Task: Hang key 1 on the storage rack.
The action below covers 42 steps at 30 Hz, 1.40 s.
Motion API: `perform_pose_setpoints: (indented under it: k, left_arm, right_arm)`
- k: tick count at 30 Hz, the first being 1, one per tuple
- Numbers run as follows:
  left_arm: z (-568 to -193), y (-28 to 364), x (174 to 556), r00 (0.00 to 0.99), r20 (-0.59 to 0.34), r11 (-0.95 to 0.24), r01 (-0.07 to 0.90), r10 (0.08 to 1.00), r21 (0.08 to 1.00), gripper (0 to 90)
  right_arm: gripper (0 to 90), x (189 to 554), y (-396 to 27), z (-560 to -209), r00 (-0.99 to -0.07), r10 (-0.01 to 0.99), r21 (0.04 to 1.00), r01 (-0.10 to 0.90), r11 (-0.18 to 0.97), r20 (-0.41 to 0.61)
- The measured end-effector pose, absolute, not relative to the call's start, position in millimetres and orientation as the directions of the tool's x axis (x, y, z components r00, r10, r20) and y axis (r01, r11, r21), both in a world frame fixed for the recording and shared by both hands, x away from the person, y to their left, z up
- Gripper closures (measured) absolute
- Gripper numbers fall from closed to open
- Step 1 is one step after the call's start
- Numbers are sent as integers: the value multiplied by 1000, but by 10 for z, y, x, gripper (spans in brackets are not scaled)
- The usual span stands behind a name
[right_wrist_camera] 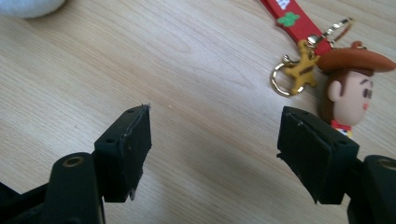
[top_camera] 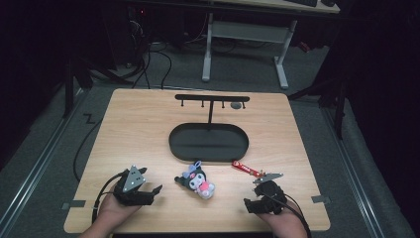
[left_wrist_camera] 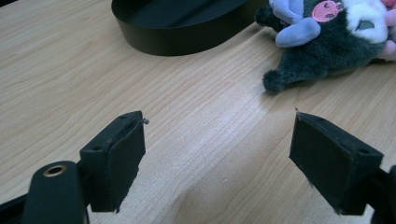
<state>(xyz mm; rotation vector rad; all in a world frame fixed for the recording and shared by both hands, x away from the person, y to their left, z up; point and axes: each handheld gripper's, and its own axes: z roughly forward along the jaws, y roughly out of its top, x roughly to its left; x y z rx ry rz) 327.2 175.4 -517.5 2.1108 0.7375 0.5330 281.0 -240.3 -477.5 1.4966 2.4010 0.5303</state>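
Observation:
A dark plush toy (top_camera: pixel 196 180) with lavender ears and a pink-and-white front lies on the wooden table near the front, between my two grippers. In the left gripper view the plush toy (left_wrist_camera: pixel 327 42) lies at the upper right, beyond the jaws. A keychain with a red strap (top_camera: pixel 245 168) lies right of it. Its cowboy figure (right_wrist_camera: pixel 350 88) and gold star charm (right_wrist_camera: pixel 303 65) sit just past my right jaw. My left gripper (top_camera: pixel 151 183) (left_wrist_camera: pixel 218 123) is open over bare wood. So is my right gripper (top_camera: pixel 252 194) (right_wrist_camera: pixel 215 116).
A black oval tray (top_camera: pixel 208 157) (left_wrist_camera: pixel 187 37) sits mid-table, with a black T-shaped hook rack (top_camera: pixel 212 98) rising from it; a small grey item (top_camera: pixel 236 105) hangs at its right end. Tape marks (top_camera: pixel 319 199) sit near the front corners. A white desk frame (top_camera: pixel 282 64) and cables lie beyond.

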Motion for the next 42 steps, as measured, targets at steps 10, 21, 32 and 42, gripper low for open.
perform_pose_setpoints:
  k: [10,21,32,42]
  left_arm:
    - [-5162,1808,3254,735,115,-490,319,668,811,186]
    - [-5166,1813,3243,734,116,-493,321,669,809,187]
    - [-5173,1809,3251,735,114,-495,325,668,806,189]
    - [-5170,1800,3254,739,112,-496,323,664,806,190]
  right_arm:
    - [310,2954,-2627,-4675,-389,921,375,852,365,-14]
    - [355,3132,-2812,-4634,-373,928,341,871,353,-8]
    - [509,3312,-2854,-4676,-339,939,303,890,342,-64]
    - [532,3415,-2839,-4776,-332,940,264,903,340,-75]
